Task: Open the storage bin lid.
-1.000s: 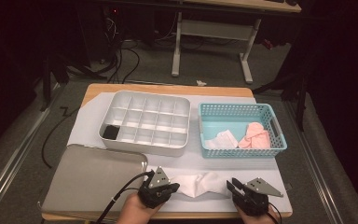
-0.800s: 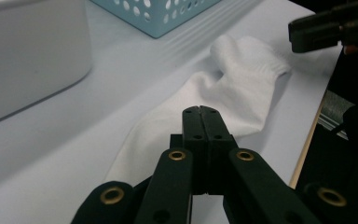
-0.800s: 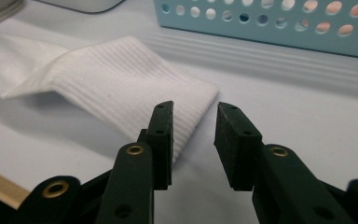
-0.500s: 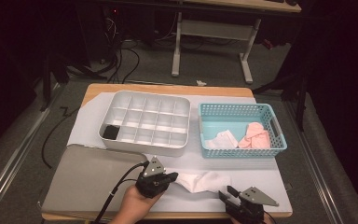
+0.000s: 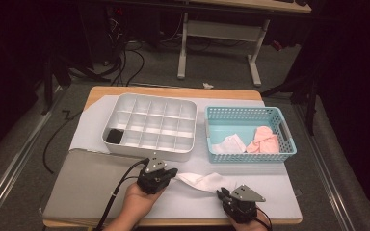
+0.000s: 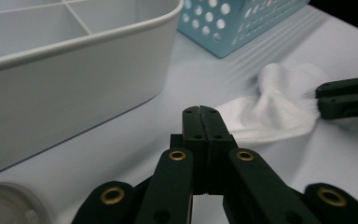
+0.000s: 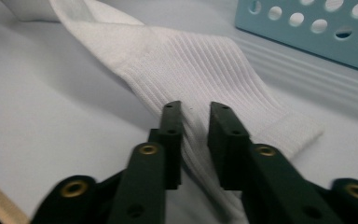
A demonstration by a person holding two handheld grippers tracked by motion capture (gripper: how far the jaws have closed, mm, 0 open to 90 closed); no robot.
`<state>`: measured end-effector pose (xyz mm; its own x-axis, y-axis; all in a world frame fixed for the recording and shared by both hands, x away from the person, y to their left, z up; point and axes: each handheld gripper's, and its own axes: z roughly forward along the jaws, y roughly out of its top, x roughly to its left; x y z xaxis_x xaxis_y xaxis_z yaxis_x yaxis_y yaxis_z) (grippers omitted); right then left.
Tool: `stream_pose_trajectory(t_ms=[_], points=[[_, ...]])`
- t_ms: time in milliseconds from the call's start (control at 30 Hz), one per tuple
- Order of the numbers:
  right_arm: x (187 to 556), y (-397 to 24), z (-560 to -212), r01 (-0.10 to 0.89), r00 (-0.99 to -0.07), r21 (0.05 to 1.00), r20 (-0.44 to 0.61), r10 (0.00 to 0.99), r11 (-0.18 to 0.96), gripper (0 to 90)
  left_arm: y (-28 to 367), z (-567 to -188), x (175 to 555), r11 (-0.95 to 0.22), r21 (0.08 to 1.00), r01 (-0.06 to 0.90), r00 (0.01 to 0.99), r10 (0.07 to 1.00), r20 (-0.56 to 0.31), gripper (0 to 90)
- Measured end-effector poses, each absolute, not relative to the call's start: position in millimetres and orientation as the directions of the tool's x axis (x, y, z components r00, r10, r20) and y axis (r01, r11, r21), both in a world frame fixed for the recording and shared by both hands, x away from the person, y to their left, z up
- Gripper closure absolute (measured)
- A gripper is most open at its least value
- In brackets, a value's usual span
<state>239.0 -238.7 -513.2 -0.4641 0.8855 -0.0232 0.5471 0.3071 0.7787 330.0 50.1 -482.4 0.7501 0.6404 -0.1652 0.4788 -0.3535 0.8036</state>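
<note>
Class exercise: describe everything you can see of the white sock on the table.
The white sock is a ribbed knit with a plain band at its open end. It lies rumpled on the pale mat near the table's front edge, below the blue basket. The left gripper is shut on one end; the right gripper has been closing around the cuff, a gap remaining.

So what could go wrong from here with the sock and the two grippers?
The right hand-held gripper has just been closing around the ribbed cuff of the sock, but a gap shows between jaws and fabric, so it may catch only a thin fold and slip. The left hand-held gripper is shut at the other end; pulling apart could tug the sock free.
</note>
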Motion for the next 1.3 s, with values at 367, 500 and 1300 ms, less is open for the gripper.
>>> stream_pose_trajectory(t_ms=[367,500,1300], points=[[255.3,-241.6,-493.2,0.518,-0.454,0.807,-0.022,0.891,0.284,86.8,37.7,-499.2,337.6,-0.499,0.725,0.474,0.734,0.679,-0.013,90.0],[265.7,-242.4,-478.6,0.499,-0.443,0.828,-0.011,0.896,0.257,85.5,33.4,-498.3,339.1,-0.54,0.707,0.457,0.735,0.676,0.041,89.9],[255.8,-255.4,-510.5,0.563,-0.435,0.773,-0.024,0.9,0.293,66.3,47.6,-482.8,332.3,-0.481,0.757,0.442,0.705,0.708,0.039,72.1]])
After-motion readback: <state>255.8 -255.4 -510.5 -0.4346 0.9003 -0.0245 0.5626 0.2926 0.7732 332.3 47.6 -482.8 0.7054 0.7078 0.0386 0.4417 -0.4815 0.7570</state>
